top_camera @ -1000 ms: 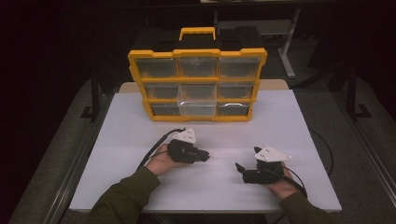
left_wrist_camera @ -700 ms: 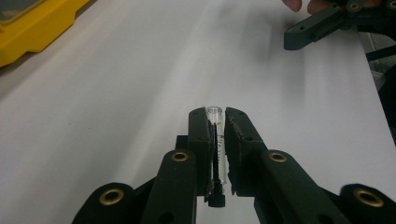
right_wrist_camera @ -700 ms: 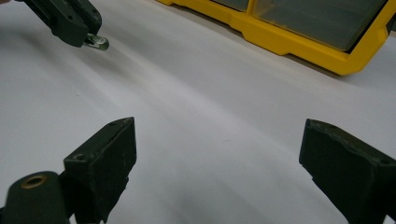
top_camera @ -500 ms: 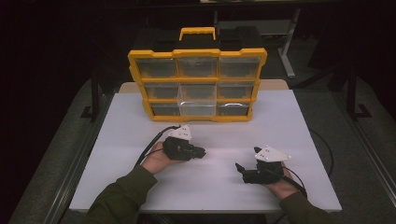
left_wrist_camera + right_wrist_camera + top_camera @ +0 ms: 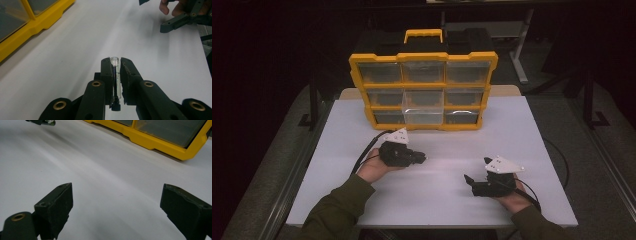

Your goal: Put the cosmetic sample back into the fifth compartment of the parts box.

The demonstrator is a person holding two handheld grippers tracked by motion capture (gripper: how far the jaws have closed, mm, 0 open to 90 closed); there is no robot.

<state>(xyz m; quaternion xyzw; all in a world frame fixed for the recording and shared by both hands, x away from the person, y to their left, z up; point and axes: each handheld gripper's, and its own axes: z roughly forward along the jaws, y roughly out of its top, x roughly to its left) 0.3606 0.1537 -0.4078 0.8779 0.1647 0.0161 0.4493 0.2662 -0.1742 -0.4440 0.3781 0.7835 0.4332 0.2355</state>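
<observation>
Left claw pinching clear vial, shifted toward yellow organizer since earlier; right claw spread, unmoved.

You'll find no readable text, label, brand or number anywhere; the dark marks on the clear tube pinched in your left claw are too blurred to make out.

Dark room around a brightly lit white table; high view soft and grainy, close jaws slightly blurred.
</observation>
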